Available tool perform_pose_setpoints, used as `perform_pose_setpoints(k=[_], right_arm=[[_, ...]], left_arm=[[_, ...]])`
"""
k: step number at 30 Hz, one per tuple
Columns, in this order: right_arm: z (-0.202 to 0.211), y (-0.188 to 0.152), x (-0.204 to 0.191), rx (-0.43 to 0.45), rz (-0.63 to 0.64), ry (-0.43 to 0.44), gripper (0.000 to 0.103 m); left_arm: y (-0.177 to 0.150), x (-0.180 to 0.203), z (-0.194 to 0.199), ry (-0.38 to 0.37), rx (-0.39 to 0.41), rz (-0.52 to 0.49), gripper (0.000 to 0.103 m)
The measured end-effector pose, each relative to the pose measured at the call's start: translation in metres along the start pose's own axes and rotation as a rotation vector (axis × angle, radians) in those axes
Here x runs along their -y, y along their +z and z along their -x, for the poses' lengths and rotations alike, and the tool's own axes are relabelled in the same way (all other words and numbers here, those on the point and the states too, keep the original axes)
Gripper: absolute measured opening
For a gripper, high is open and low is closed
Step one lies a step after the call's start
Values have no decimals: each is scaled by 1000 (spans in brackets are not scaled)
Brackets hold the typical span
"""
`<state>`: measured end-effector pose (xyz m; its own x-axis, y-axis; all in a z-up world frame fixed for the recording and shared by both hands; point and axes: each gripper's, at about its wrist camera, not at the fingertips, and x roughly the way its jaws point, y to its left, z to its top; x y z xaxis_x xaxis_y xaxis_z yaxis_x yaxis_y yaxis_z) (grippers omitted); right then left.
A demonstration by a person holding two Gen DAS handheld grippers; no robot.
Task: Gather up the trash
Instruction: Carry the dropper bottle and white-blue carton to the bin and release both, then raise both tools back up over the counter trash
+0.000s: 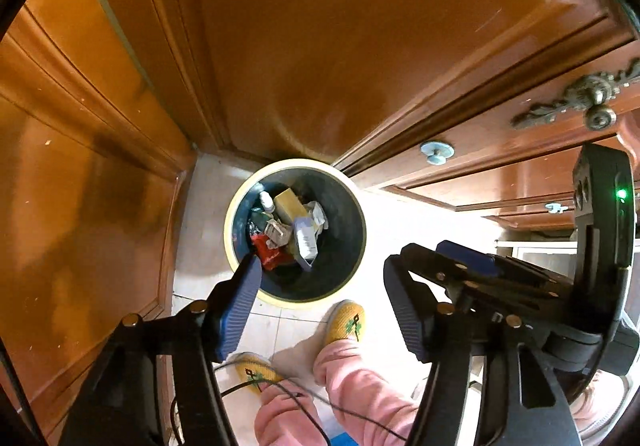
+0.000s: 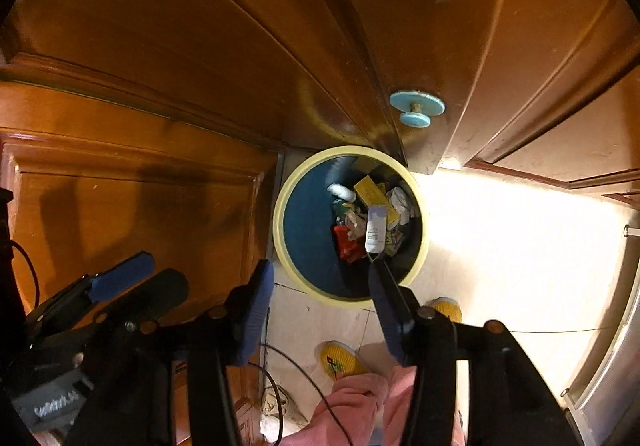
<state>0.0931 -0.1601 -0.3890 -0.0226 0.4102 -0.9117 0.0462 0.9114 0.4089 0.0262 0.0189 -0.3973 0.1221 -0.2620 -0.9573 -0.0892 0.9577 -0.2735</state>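
Access to the bin mouth

The bin (image 1: 236,206) stood in a corner, wooden panels (image 1: 100,174) close behind and left, a drawer front (image 2: 424,134) overhanging its rim; tiled floor (image 2: 500,238) lay open rightward.

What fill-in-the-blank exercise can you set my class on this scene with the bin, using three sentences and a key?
1. The round bin has a cream rim and stands on the tiled ____.
2. Both the left claw and the right claw are ____, gripping nothing.
3. Among the trash, the crumpled wrapper beside the white box is coloured ____.

Missing words: floor; open; red
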Motion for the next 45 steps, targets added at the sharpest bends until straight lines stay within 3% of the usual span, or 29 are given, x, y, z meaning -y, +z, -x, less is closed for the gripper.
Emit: perform_pose_setpoints(k=[8, 18, 21, 35, 45], right_arm=[[54, -17, -11, 12, -9, 1, 50], [164, -50, -65, 83, 7, 26, 50], [198, -58, -83, 133, 22, 38, 50], [341, -79, -137, 385, 79, 21, 50], [429, -68, -143, 553, 62, -34, 55]], left_arm=[[-6, 13, 56, -24, 49, -15, 64], [-15, 48, 199, -22, 197, -163, 65], [-18, 60, 248, -30, 257, -199, 71], [-25, 103, 410, -62, 522, -339, 72], [-7, 112, 484, -24, 652, -343, 72]])
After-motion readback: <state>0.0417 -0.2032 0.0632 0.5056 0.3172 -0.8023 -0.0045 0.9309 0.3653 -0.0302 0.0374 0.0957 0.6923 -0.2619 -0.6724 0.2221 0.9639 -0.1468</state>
